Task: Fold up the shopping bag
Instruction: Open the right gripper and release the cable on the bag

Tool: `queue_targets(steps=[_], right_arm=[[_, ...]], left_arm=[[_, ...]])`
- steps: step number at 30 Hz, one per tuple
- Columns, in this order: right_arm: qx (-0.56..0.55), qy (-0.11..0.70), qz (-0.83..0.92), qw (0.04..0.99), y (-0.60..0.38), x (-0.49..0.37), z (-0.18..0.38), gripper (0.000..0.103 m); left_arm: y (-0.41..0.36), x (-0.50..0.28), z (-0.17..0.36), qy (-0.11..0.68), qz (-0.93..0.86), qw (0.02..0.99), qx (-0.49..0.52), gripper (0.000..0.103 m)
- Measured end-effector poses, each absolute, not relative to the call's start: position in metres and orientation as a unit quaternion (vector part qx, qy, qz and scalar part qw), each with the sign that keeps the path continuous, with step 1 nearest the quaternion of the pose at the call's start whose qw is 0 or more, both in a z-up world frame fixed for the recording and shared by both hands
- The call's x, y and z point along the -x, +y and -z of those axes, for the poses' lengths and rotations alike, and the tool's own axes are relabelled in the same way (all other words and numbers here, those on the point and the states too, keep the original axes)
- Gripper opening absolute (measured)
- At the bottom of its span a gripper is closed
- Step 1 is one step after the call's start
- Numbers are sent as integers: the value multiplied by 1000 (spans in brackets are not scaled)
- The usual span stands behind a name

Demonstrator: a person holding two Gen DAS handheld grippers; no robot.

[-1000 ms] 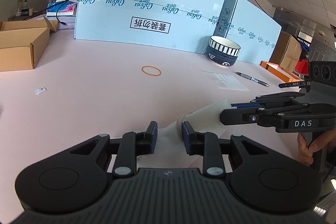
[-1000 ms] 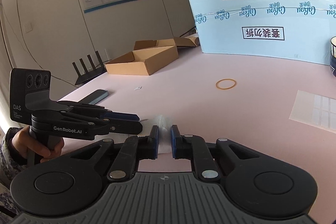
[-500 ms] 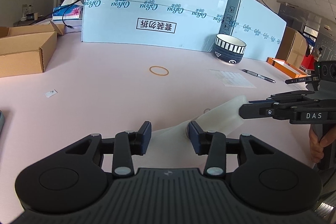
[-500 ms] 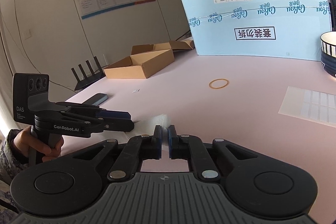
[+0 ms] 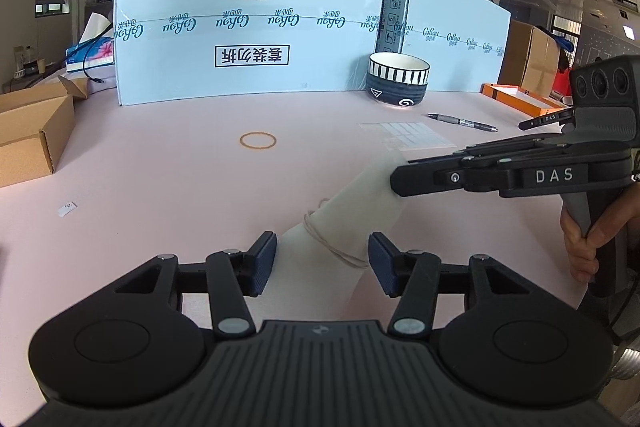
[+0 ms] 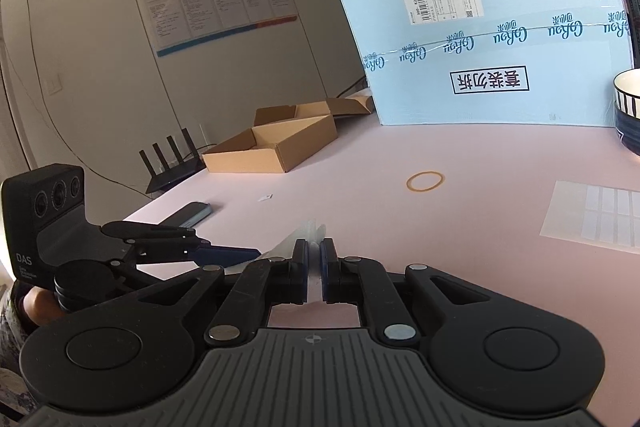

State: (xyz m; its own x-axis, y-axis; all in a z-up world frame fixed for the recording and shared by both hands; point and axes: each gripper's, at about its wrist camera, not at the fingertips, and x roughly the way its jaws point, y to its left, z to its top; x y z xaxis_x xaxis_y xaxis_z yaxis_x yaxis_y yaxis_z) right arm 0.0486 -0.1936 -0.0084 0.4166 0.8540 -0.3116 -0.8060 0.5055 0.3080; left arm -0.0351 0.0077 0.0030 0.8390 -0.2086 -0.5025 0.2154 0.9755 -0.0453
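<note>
The shopping bag (image 5: 352, 211) is a white roll with a rubber band (image 5: 336, 249) wound around it, stretched above the pink table (image 5: 160, 187). My left gripper (image 5: 322, 263) straddles its near end; the jaws are opening and the pads stand clear of the roll. My right gripper (image 5: 395, 182) comes in from the right, shut on the far end. In the right wrist view, the right gripper (image 6: 315, 265) pinches a thin edge of the bag (image 6: 312, 227), and the left gripper (image 6: 240, 253) reaches in from the left, held by a hand.
A loose rubber band (image 5: 258, 140) lies mid-table. Behind it stand light-blue boards (image 5: 248, 27), a striped bowl (image 5: 398, 79), a pen (image 5: 462, 122) and a label sheet (image 5: 408, 135). An open cardboard box (image 5: 32, 131) sits left. A phone (image 6: 194, 213) lies near the table's left edge.
The left jaws have spread and let go of the bag's near end. The right jaws have closed tighter on the bag's far end, which now sits higher and farther off.
</note>
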Motion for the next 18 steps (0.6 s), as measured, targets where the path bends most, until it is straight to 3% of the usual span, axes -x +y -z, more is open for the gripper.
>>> queue_targets(steps=[13, 14, 17, 18], right_arm=[[-50, 231, -461, 855, -209, -47, 16, 8], [-51, 232, -458, 857, -210, -47, 17, 10], [-53, 227, -443, 866, -215, -47, 17, 33], [-53, 224, -437, 870, -218, -47, 17, 41]], left_arm=[[23, 36, 0, 268, 84, 960, -3, 49], [25, 37, -1, 268, 83, 960, -1, 49], [31, 42, -3, 266, 80, 960, 5, 54], [34, 43, -3, 265, 76, 961, 6, 62]])
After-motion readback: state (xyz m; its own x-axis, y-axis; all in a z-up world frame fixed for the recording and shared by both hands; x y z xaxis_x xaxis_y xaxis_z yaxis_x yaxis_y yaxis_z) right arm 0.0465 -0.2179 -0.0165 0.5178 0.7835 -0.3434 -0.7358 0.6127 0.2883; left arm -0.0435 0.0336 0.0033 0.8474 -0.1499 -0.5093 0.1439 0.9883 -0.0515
